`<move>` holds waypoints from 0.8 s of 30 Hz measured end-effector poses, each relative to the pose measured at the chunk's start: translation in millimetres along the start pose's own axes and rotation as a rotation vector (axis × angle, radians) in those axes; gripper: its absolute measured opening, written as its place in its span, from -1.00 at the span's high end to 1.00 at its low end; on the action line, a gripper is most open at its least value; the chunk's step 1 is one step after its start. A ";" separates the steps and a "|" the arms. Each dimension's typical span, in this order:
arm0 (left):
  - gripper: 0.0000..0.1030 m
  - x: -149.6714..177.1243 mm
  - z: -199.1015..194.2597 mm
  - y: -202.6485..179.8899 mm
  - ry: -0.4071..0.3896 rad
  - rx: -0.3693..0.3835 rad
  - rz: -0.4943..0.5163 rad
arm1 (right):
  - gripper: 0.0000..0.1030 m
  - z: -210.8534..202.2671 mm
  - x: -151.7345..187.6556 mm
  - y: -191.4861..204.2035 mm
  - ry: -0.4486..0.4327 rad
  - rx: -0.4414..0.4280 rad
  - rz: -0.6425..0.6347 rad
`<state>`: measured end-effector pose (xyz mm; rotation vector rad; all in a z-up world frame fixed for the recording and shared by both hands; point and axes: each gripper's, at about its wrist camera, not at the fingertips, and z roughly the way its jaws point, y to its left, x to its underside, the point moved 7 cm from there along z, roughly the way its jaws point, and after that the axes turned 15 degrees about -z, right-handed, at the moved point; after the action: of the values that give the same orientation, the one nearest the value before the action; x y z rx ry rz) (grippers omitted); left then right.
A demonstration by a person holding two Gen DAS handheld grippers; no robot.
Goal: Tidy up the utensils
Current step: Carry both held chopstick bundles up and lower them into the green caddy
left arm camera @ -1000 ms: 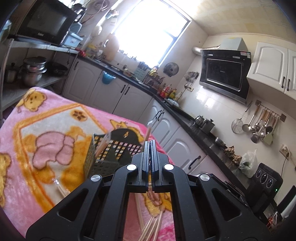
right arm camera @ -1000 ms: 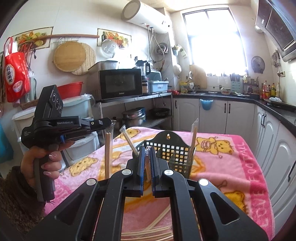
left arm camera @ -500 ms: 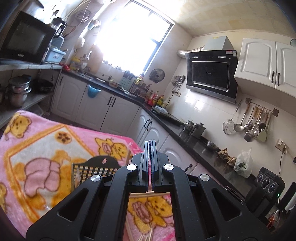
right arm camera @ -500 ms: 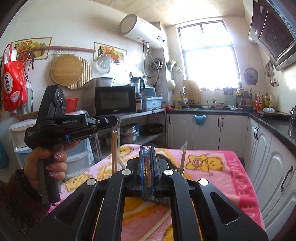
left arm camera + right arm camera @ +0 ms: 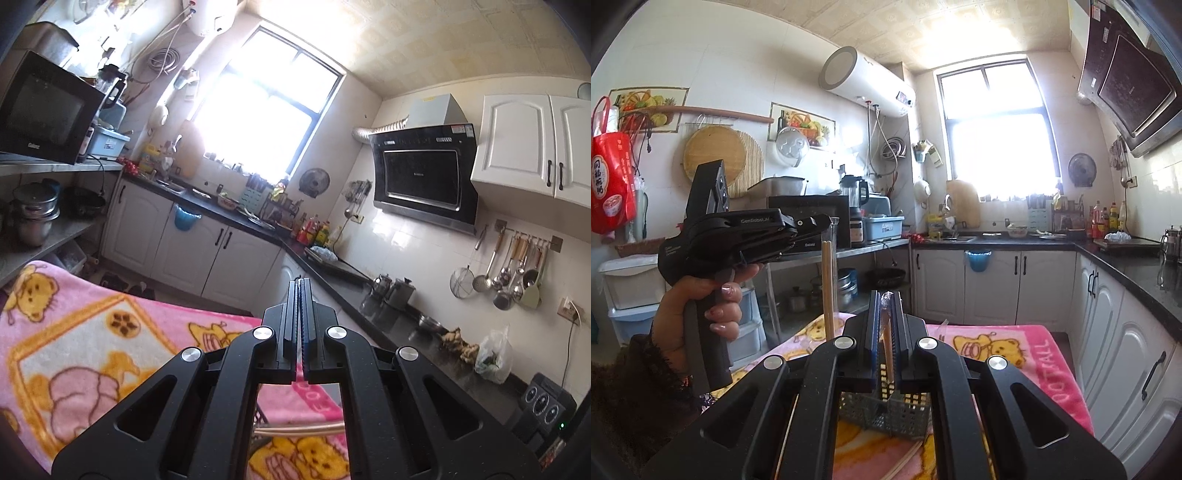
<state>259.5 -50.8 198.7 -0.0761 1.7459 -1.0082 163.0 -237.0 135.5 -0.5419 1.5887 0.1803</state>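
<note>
In the right wrist view my left gripper, held by a hand, is shut on the top of a pair of wooden chopsticks in a clear wrapper; they hang straight down from it. My right gripper is shut on another wrapped chopstick, which stands upright between the pads. Below it, the grey mesh utensil basket sits on the pink blanket. In the left wrist view the left gripper shows its jaws pressed together; a pale stick crosses under its frame.
Loose chopsticks lie on the blanket near the basket. White cabinets and a black counter run behind and to the right. A steel shelf with a microwave stands at the left.
Both grippers have risen with their chopsticks. The basket has sunk low in the right wrist view and dropped out of the left wrist view, which now looks across the kitchen.
</note>
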 end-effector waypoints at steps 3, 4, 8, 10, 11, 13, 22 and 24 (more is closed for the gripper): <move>1.00 -6.2 5.6 3.1 -0.029 -0.023 0.004 | 0.89 5.0 -1.6 -5.0 -0.002 0.006 0.004; 1.00 -8.7 7.6 5.0 -0.042 -0.034 0.007 | 0.89 5.9 -1.8 -5.9 -0.002 0.008 0.004; 1.00 -15.6 15.6 12.3 -0.063 -0.057 0.004 | 0.89 10.0 -0.6 -10.6 -0.005 0.012 0.016; 1.00 -18.5 18.7 17.2 -0.068 -0.067 -0.001 | 0.89 12.7 0.8 -13.8 -0.003 0.014 0.024; 1.00 -20.0 20.5 20.1 -0.072 -0.071 -0.005 | 0.89 13.6 1.4 -14.4 -0.001 0.016 0.026; 1.00 -21.9 23.9 26.0 -0.078 -0.082 -0.009 | 0.89 16.2 4.1 -17.1 0.005 0.019 0.034; 1.00 -20.2 35.7 52.6 -0.094 -0.102 -0.032 | 0.89 27.6 12.0 -18.5 0.030 0.024 0.049; 1.00 -17.2 38.2 57.8 -0.093 -0.105 -0.037 | 0.89 30.7 15.7 -18.9 0.038 0.023 0.052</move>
<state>321.1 -27.6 171.1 -0.2195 1.7173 -0.9248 198.8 -243.9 120.8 -0.4889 1.6406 0.1922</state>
